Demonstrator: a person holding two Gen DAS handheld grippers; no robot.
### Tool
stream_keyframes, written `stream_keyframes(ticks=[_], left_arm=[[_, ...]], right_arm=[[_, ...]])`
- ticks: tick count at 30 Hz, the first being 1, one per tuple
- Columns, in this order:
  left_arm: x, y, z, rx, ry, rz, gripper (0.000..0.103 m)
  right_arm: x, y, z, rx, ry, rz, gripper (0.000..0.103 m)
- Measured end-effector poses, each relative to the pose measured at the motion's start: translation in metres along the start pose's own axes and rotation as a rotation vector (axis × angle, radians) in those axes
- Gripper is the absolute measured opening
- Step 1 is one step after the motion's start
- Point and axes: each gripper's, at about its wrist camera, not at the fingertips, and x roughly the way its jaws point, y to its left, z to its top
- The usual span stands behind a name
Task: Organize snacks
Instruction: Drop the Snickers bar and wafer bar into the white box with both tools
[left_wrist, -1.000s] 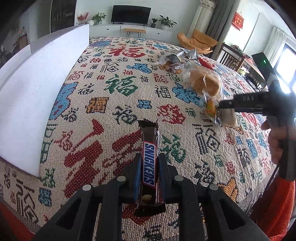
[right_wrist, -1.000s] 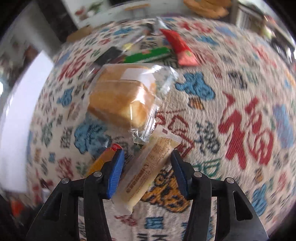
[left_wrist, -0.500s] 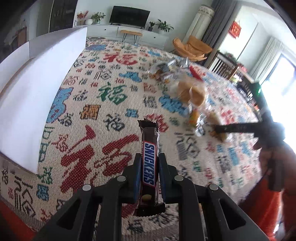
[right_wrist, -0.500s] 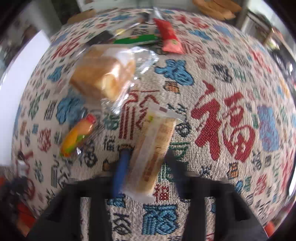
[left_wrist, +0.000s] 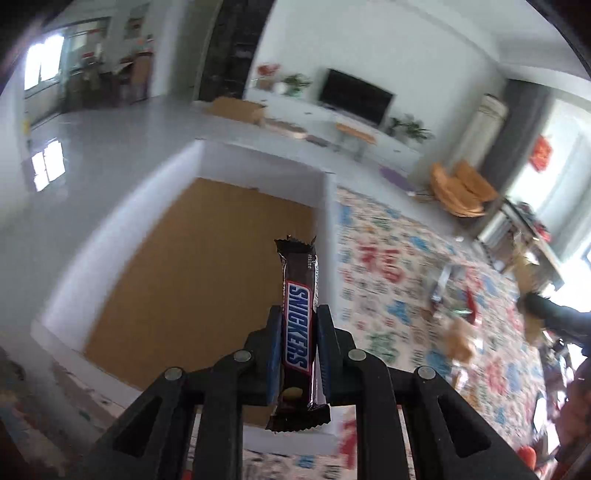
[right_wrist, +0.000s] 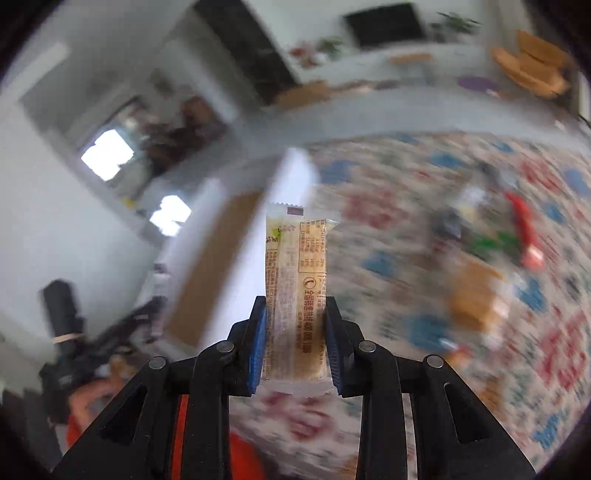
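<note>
My left gripper (left_wrist: 298, 314) is shut on a brown Snickers bar (left_wrist: 297, 280), which stands upright between the pads. It hangs over the near right part of a white-walled box (left_wrist: 266, 166) with a bare brown floor. My right gripper (right_wrist: 295, 306) is shut on a pale yellow wrapped snack bar (right_wrist: 295, 258), also upright and lifted off the cloth. In the right wrist view the same box (right_wrist: 258, 221) is a blurred shape just beyond and left of that bar.
The patterned tablecloth (left_wrist: 388, 295) lies right of the box. On it lie a bread pack (right_wrist: 476, 295), a red packet (right_wrist: 524, 229), a green packet (right_wrist: 491, 240) and other blurred snacks (left_wrist: 458, 332). An orange sleeve (right_wrist: 243, 458) shows below the right gripper.
Both grippers rose and swung left toward the box. The right gripper closed on the pale bar and lifted it off the cloth. The left one kept its hold on the Snickers bar.
</note>
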Motion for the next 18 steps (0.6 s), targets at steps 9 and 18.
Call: stream_keyframes(ticks=[9, 18], left_arm=[[0.011, 0.030, 0.014, 0.081, -0.020, 0.253, 0.079], [0.078, -0.076, -0.034, 0.434, -0.062, 0.177, 0.079]], right_arm=[[0.036, 0.095, 0.031, -0.113, -0.070, 0.120, 0.064], [0.009, -0.085, -0.027, -0.085, -0.107, -0.414, 0.070]])
